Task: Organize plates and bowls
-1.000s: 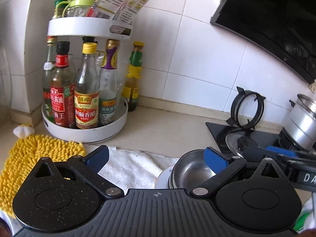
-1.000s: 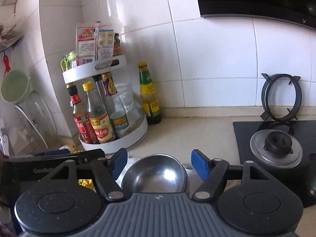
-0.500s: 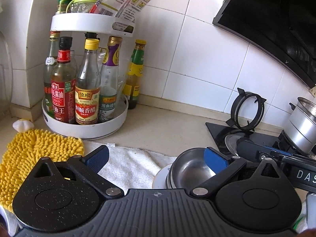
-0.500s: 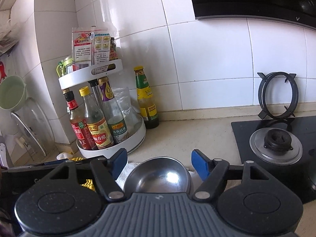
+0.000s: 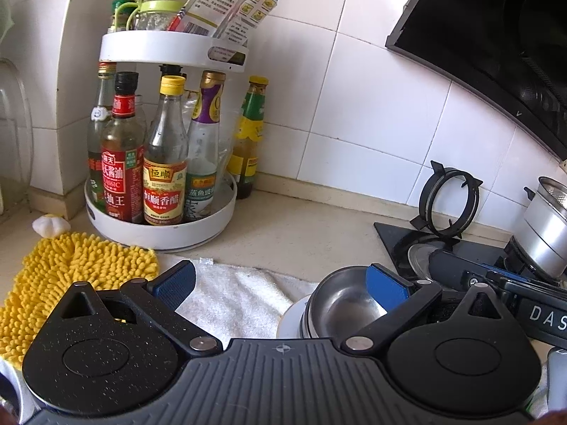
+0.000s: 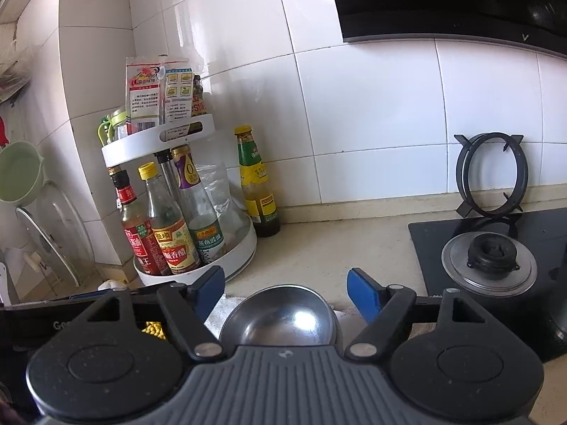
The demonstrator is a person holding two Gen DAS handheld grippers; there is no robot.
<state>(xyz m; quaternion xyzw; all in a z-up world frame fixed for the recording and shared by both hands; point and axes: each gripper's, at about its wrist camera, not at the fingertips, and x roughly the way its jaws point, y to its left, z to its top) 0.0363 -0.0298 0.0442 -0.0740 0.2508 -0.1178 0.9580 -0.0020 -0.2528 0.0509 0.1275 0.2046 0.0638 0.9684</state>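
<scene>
Blue-padded right gripper (image 6: pixel 286 292): jaws opening, steel bowl (image 6: pixel 280 322) lies between them, pads not touching it. Bowl sits on a white plate (image 5: pixel 292 318), atop a white towel (image 5: pixel 234 299). Left gripper (image 5: pixel 280 283) spread wide, empty. Condiment rack (image 6: pixel 198 265) at 10 o'clock, stove burner (image 6: pixel 490 260) at 2.

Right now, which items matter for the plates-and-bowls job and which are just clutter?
Job:
steel bowls, stacked
white plate under them
right gripper, jaws opening, not touching the bowls

Clutter:
condiment rack
yellow mop pad
white towel
pan support
green-label bottle
</scene>
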